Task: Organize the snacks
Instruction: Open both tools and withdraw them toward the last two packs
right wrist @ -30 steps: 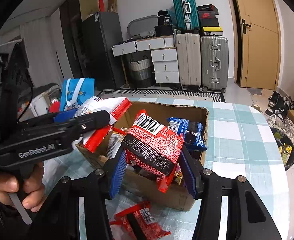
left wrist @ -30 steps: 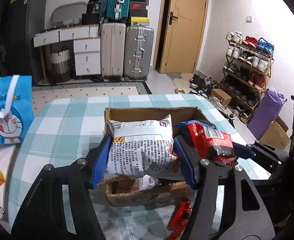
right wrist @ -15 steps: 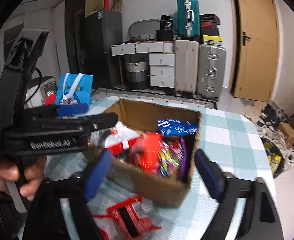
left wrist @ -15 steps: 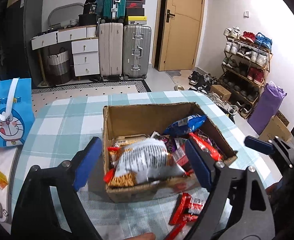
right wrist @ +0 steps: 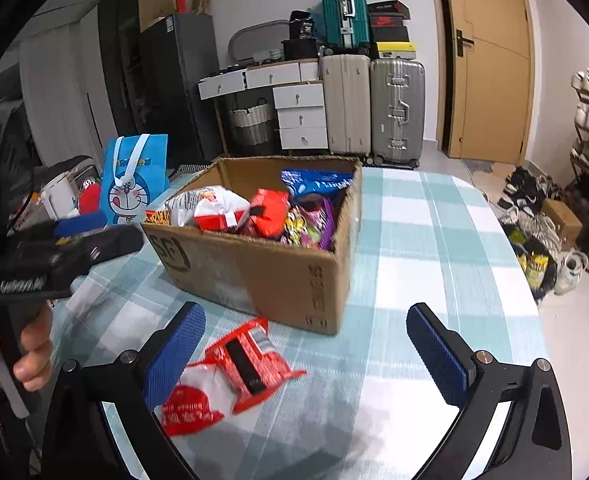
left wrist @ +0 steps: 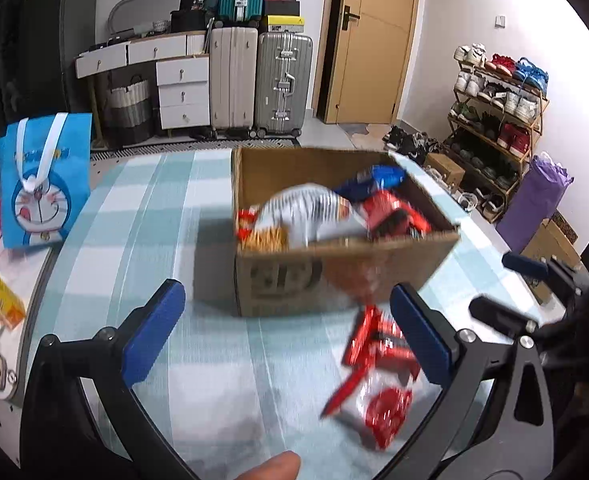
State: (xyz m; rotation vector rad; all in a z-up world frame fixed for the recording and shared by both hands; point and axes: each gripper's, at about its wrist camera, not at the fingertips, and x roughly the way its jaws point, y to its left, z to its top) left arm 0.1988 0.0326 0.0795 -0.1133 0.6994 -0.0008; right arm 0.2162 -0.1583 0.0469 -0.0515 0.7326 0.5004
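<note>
A cardboard box (left wrist: 334,268) (right wrist: 266,276) full of snack bags stands on the checked tablecloth. A white bag (left wrist: 310,212) and a red bag (left wrist: 394,212) lie on top inside it. Two red-and-white snack packs (left wrist: 378,372) (right wrist: 230,372) lie on the cloth in front of the box. My left gripper (left wrist: 286,336) is open and empty, in front of the box. My right gripper (right wrist: 306,356) is open and empty, to the right of the loose packs. The left gripper also shows in the right wrist view (right wrist: 74,240).
A blue cartoon tote bag (left wrist: 42,184) (right wrist: 134,180) stands at the table's left edge. A yellow carton (left wrist: 2,304) lies at the left. Suitcases (left wrist: 258,84), drawers and a door (left wrist: 370,40) stand behind; a shoe rack (left wrist: 494,120) is at the right.
Both grippers opened and dropped their bags, white from the left and red from the right, into the box. Both then drew back toward the table's near edge.
</note>
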